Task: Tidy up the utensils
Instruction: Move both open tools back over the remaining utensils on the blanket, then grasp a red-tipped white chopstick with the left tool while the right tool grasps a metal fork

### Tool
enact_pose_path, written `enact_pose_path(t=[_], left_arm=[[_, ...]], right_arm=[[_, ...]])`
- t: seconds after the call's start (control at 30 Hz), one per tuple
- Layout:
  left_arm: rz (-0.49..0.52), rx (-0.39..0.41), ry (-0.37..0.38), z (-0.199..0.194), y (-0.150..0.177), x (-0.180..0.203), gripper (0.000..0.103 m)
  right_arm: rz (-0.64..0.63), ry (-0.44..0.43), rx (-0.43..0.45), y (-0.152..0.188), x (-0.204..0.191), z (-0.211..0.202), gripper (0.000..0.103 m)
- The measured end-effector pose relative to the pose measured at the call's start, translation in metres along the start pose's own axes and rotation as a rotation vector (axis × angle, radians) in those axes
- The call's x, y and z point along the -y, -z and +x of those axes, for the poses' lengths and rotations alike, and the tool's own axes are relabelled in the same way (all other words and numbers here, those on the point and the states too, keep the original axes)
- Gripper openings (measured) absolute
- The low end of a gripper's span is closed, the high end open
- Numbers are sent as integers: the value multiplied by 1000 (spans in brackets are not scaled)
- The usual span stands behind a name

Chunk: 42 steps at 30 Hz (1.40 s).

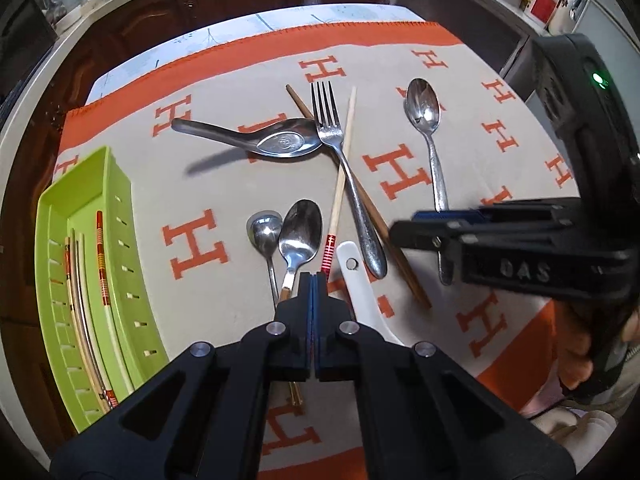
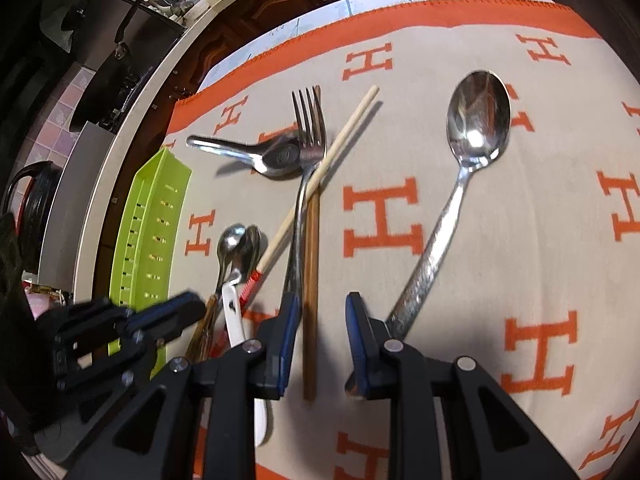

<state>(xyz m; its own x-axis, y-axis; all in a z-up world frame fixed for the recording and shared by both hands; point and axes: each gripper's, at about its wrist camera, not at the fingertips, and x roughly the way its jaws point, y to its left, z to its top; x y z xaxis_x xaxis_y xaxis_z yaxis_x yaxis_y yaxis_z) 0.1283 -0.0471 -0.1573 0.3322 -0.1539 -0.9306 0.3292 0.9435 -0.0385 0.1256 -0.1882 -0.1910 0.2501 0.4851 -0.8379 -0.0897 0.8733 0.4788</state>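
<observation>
Utensils lie scattered on an orange-and-beige cloth. A fork point(image 1: 340, 152) point(image 2: 306, 132) crosses a pale chopstick point(image 1: 342, 184) point(image 2: 320, 176) and a brown chopstick point(image 1: 384, 232) point(image 2: 312, 280). A flat metal soup spoon point(image 1: 280, 142) point(image 2: 276, 156) lies beside the fork's tines, and a large spoon point(image 1: 424, 112) point(image 2: 476, 120) is to the right. My left gripper point(image 1: 314, 280) point(image 2: 176, 312) is shut, hovering over the handle of a wooden-handled spoon point(image 1: 300, 232). My right gripper point(image 2: 322, 304) point(image 1: 404, 232) is open, straddling the brown chopstick near its lower end, with the fork handle by its left finger.
A green slotted tray point(image 1: 108, 184) point(image 2: 160, 184) at the left edge of the table holds several chopsticks point(image 1: 102, 264). A white ceramic spoon point(image 1: 360, 280) point(image 2: 234, 312) and a small spoon point(image 1: 266, 232) lie near the left gripper. Dark cabinets and a counter stand beyond the table.
</observation>
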Motion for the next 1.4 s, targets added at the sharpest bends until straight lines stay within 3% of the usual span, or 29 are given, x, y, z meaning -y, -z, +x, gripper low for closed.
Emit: enact_pose_path(t=[0.2,0.5,0.67,0.73,0.93,1.17,1.4], left_arm=[[-5,-22,39,4,1,-6,0],[-29,-43,83,12,-2,-9,0],[-43,-48,94,15,-4,-11,0],[-43,-49,97,15,-4,-11,0],[-44,-41,108,12,-9,-12,0],[-26,-14,139,6,-36,-4,0],[69,-37,174,21,-60,31,0]], right_arm=[[24,-39,40,-16,-2,-1,24],[42,-14,42,-44,-4,13,24],[3,49,27,-51,-14,25,21],[1,39,35,-52,-14,26,11],[48,-28,42,-49,0,18,4],[98,-68,56,-42,21,2,4],[147,-119,81,-32,42,-15,4]])
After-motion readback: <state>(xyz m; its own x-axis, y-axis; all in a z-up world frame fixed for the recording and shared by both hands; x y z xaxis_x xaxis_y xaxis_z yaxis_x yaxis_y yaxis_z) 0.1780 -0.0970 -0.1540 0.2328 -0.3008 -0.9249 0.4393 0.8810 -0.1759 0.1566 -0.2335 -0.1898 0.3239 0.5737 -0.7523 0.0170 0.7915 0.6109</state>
